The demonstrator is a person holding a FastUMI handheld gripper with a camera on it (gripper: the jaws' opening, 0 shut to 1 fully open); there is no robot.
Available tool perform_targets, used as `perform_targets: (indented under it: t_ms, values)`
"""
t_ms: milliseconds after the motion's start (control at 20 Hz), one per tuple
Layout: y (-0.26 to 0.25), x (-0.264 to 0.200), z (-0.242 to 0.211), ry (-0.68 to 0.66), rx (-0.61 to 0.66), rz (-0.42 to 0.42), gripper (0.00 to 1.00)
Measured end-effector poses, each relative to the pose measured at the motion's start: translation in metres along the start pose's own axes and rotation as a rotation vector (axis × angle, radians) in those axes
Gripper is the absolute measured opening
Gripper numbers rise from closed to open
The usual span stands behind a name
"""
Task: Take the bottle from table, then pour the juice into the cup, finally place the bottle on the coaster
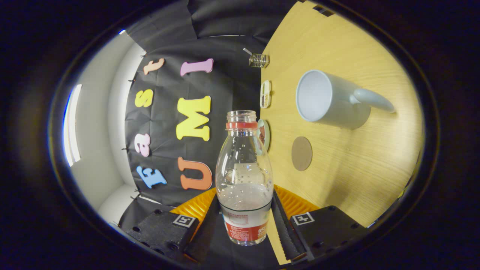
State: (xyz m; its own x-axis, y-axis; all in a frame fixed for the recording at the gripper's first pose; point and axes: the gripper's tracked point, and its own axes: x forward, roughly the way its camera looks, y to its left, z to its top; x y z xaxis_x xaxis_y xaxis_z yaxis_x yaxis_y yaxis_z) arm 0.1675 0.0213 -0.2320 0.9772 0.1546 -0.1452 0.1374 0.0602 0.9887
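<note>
A clear plastic bottle (244, 176) with a red neck ring, a red-and-white label and no cap stands between my fingers, and my gripper (245, 219) is shut on its lower half. A little pale juice sits in the bottle just above the label. The view is rolled, so the wooden table (348, 180) rises along one side. On it stands a pale mug (330, 99), its open mouth turned toward the bottle's side and its handle pointing away. The bottle's mouth is apart from the mug. A round brown coaster (302, 153) lies on the table between the mug and my fingers.
Along the table's edge by the black cloth wall sit a small glass holder (258, 60), a small flat item (265, 93) and a round item (264, 135) partly hidden behind the bottle. Bare wood spreads beyond the coaster and the mug.
</note>
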Motion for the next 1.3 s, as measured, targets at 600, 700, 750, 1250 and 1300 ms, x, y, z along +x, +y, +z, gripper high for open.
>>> perform_targets:
  t_ms: [600, 700, 750, 1250, 1300]
  values:
    - [0.004, 0.001, 0.006, 0.021, 0.126, -0.009, 0.79]
    - [0.003, 0.001, 0.008, 0.024, 0.157, -0.009, 0.79]
    - [0.001, 0.002, 0.009, 0.025, 0.176, -0.016, 0.79]
    - [-0.004, 0.001, 0.009, 0.036, 0.248, -0.035, 0.79]
    - [-0.005, 0.0, 0.01, 0.035, 0.249, -0.034, 0.79]
